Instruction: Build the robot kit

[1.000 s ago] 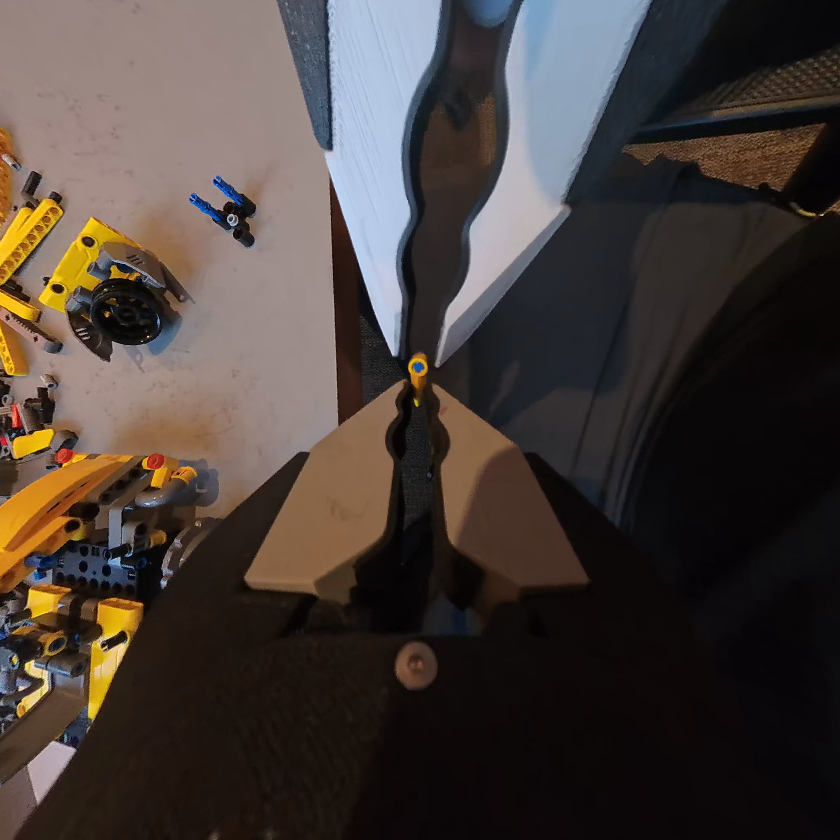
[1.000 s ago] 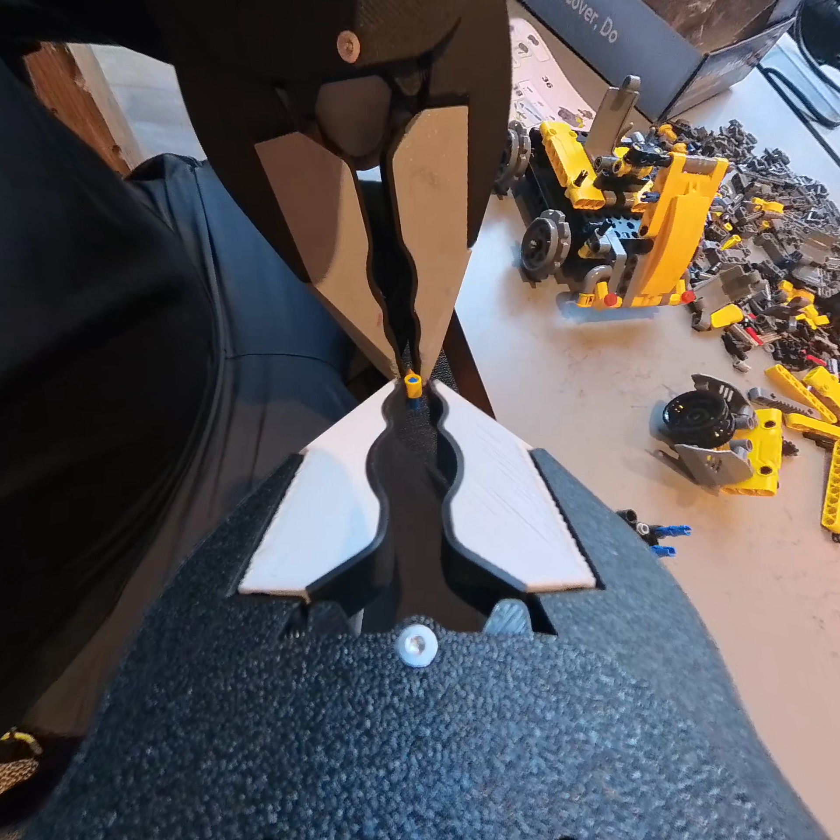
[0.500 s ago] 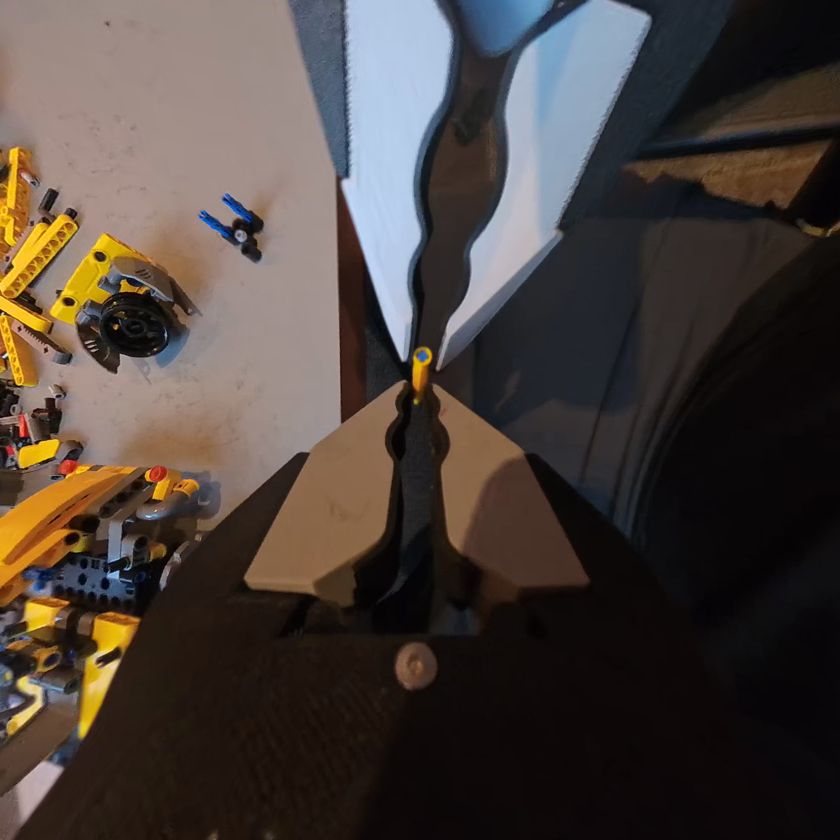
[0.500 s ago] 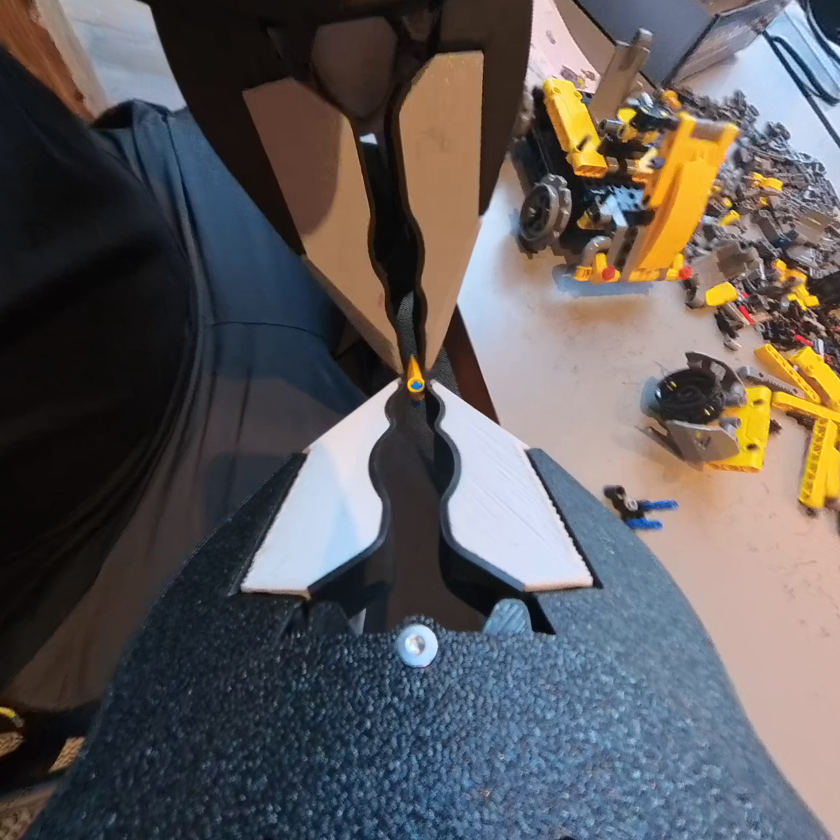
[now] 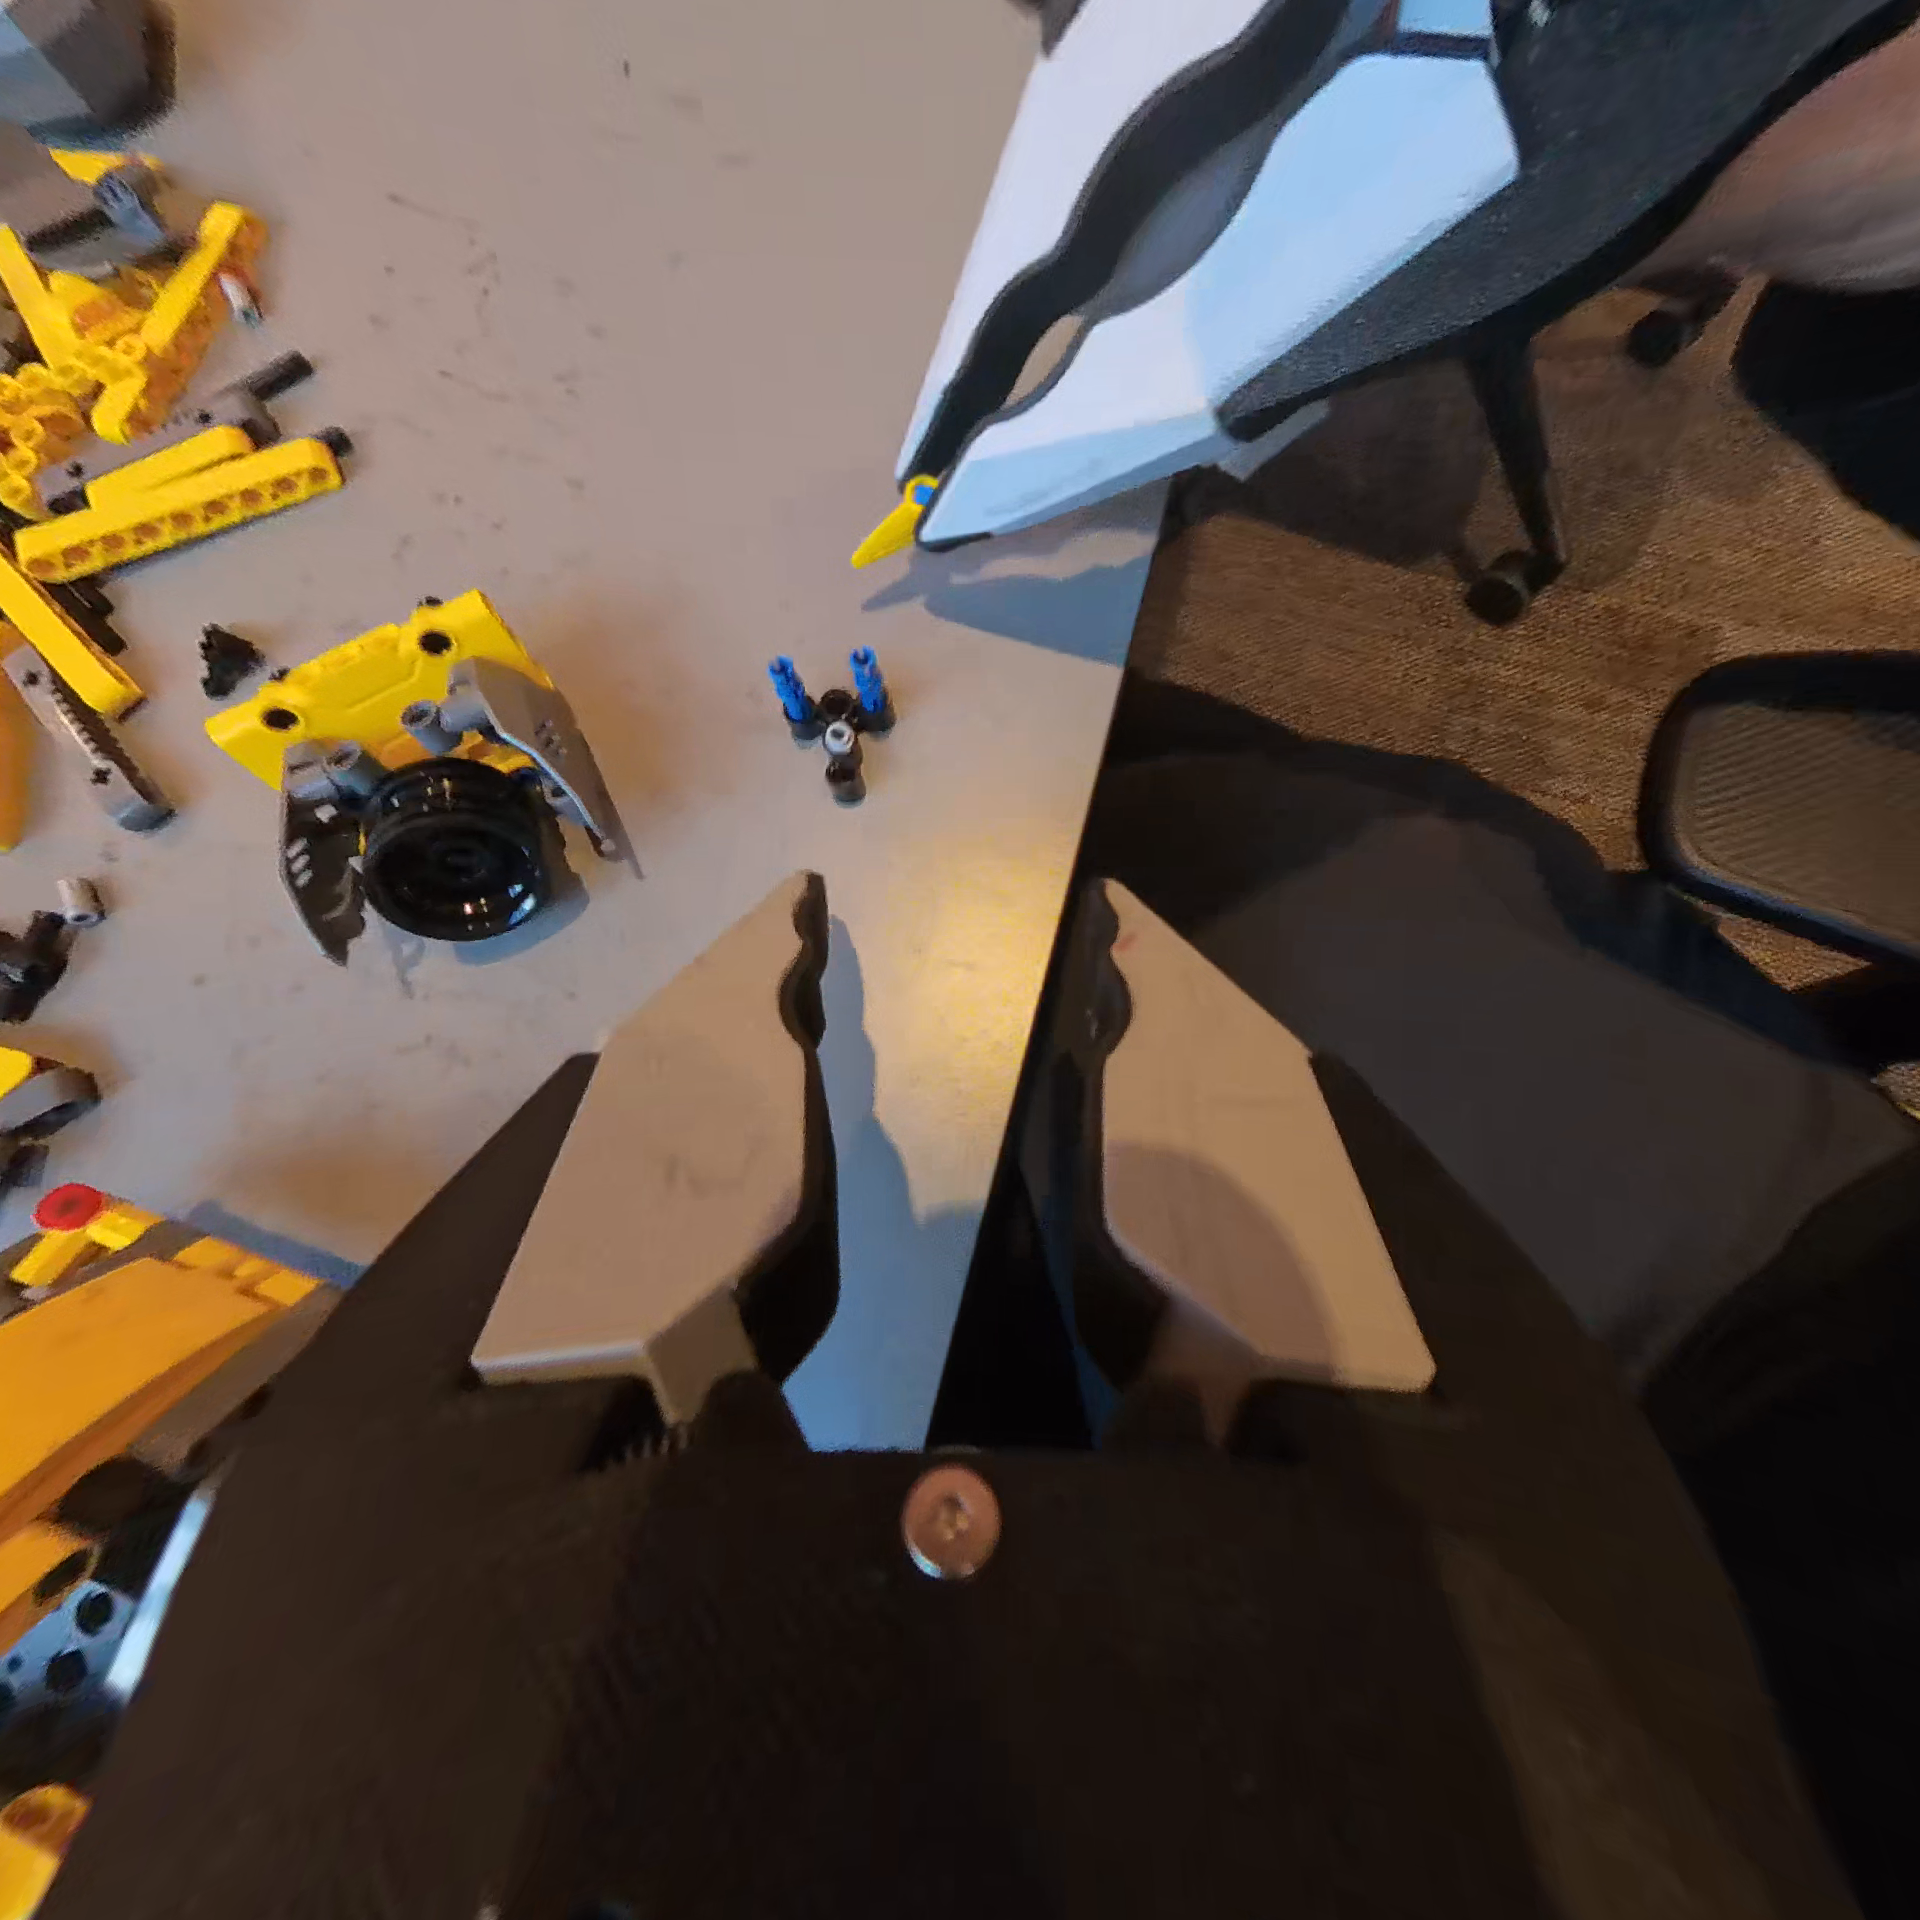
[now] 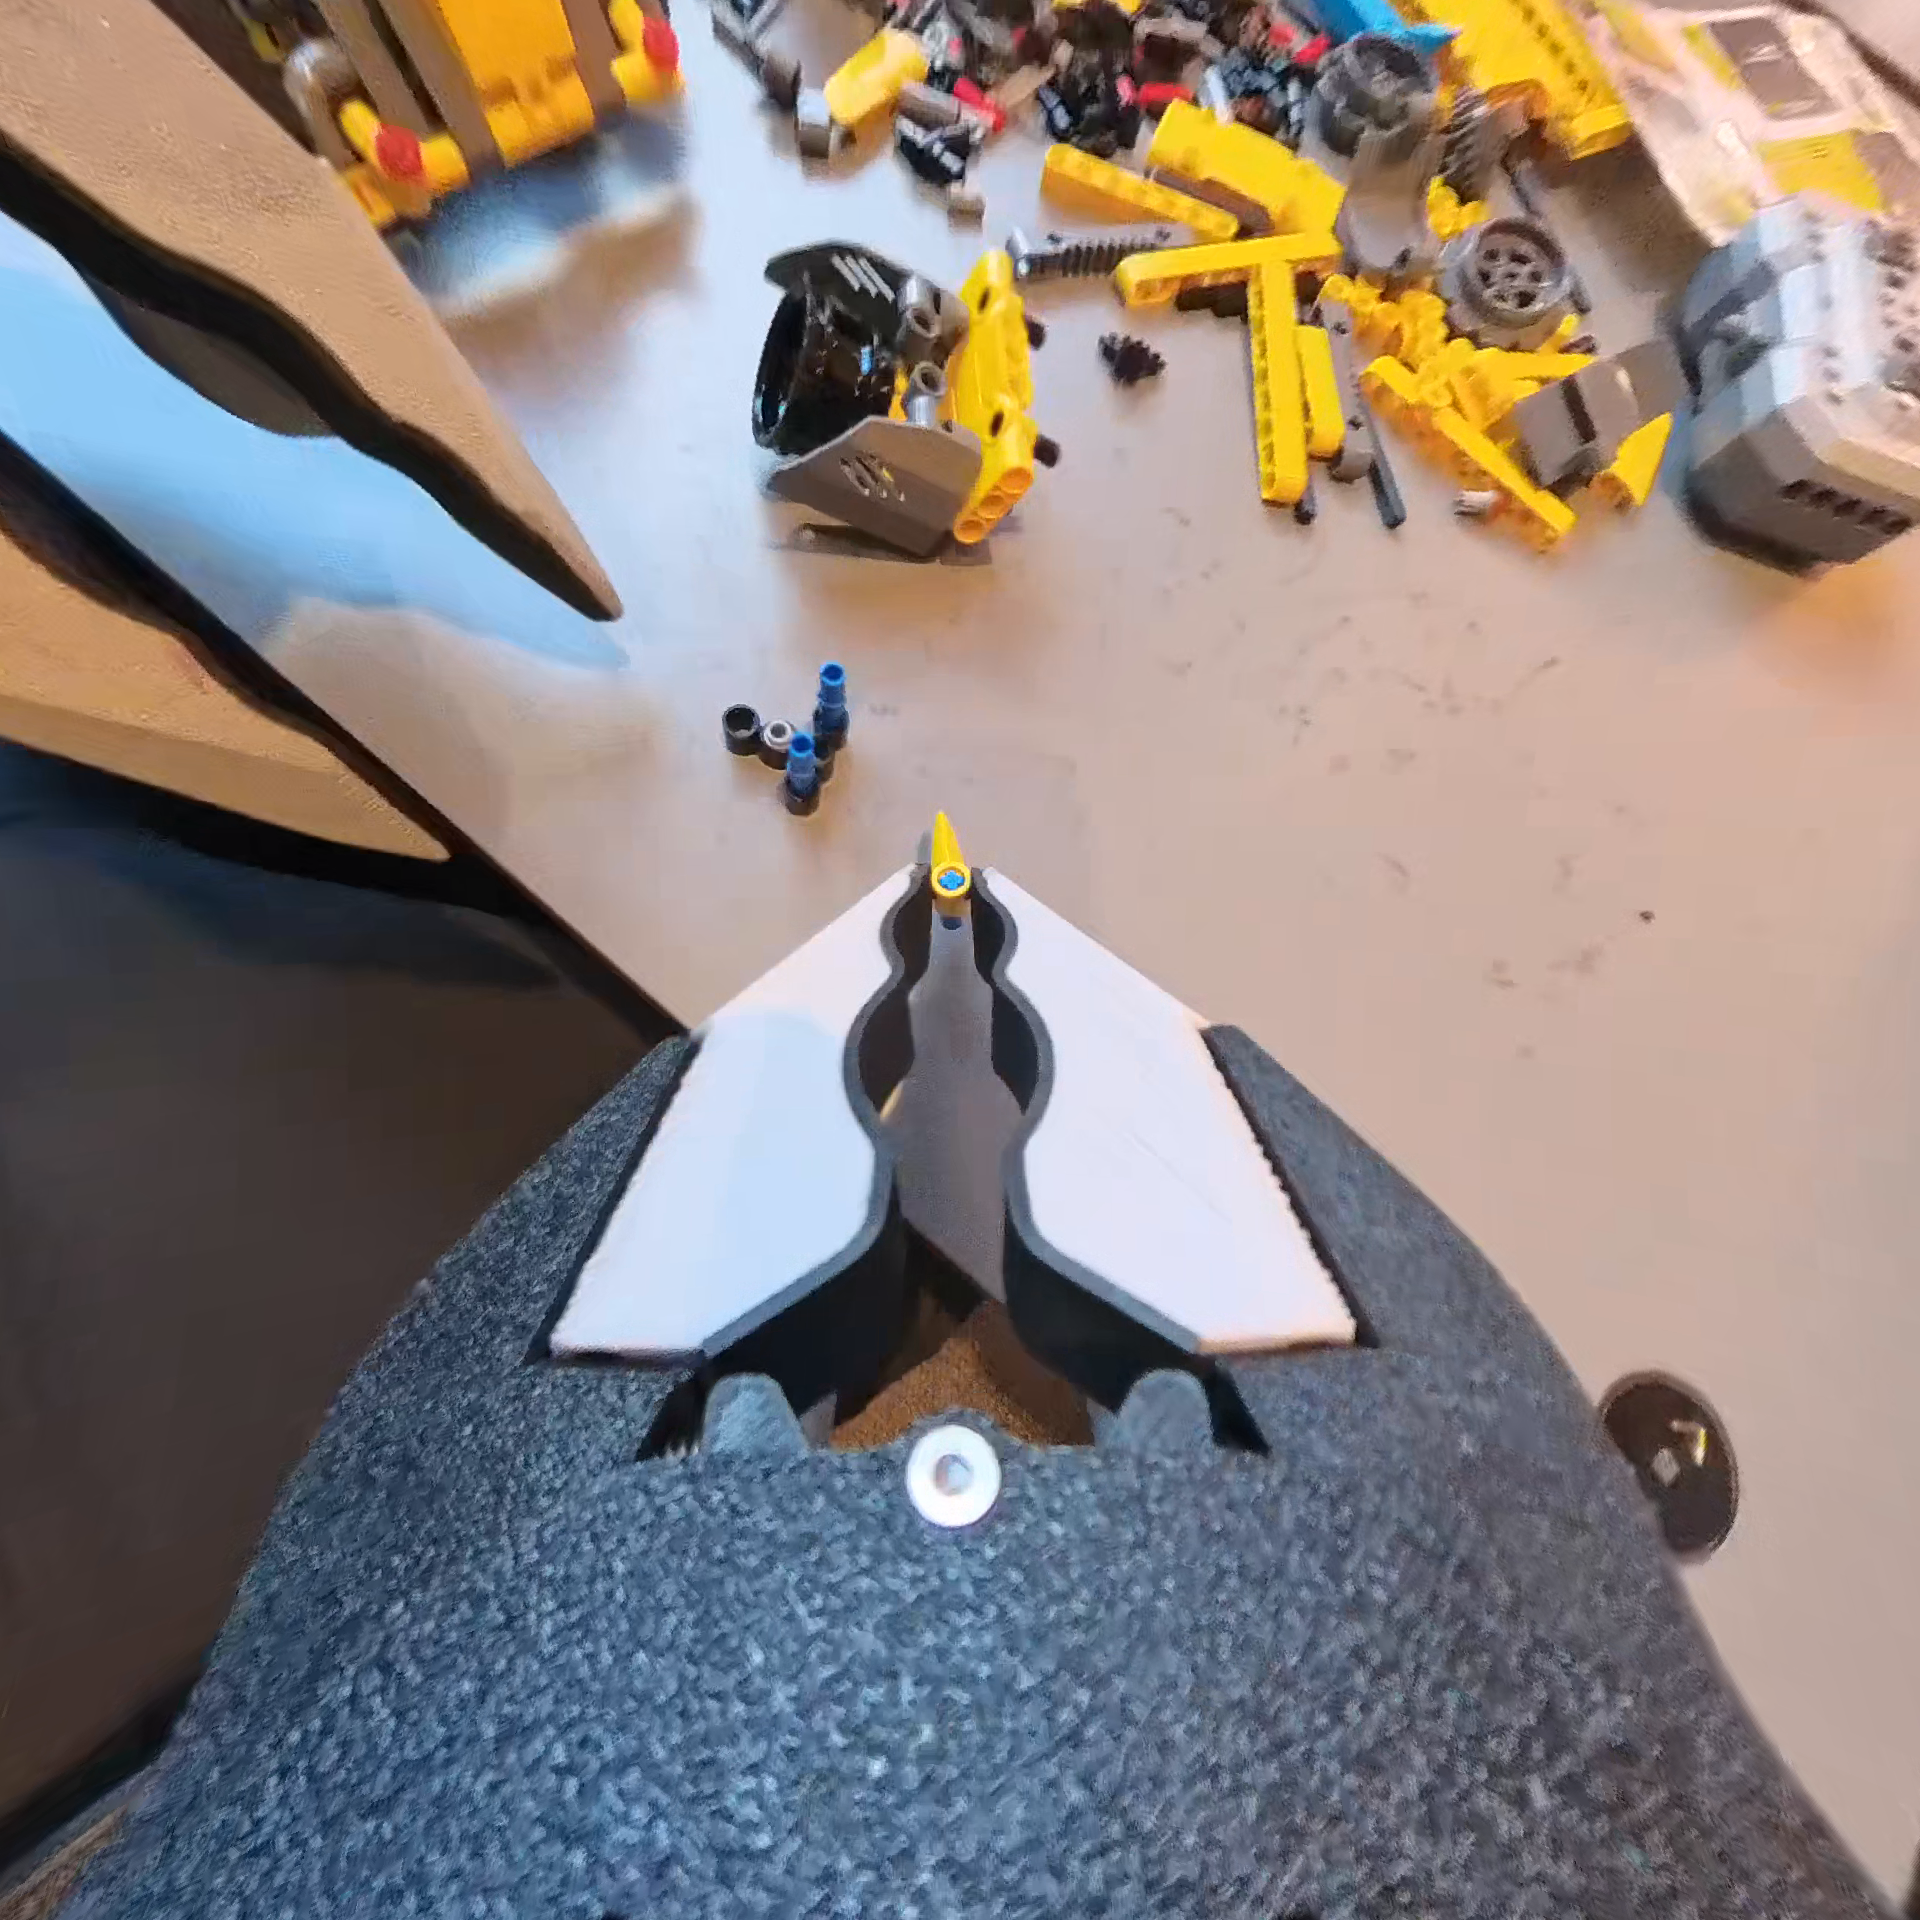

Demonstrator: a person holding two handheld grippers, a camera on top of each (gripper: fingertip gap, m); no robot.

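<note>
Right gripper [image 6: 951,883] pinching a slim yellow pin [image 6: 948,868] with blue core, left gripper [image 5: 951,904] spread empty above table [image 5: 644,260].

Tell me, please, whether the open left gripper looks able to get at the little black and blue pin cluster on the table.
Probably yes: the left gripper is open, and only bare table lies between it and the pin cluster. The right gripper is off to the side.

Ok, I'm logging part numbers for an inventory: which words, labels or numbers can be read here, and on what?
No text can be read in either view.
Printed sheet at the table's far edge: print too blurred to read.
Grey block beside it: no legible writing shows.
Small yellow piece clamped in the right gripper: no writing visible.
</note>
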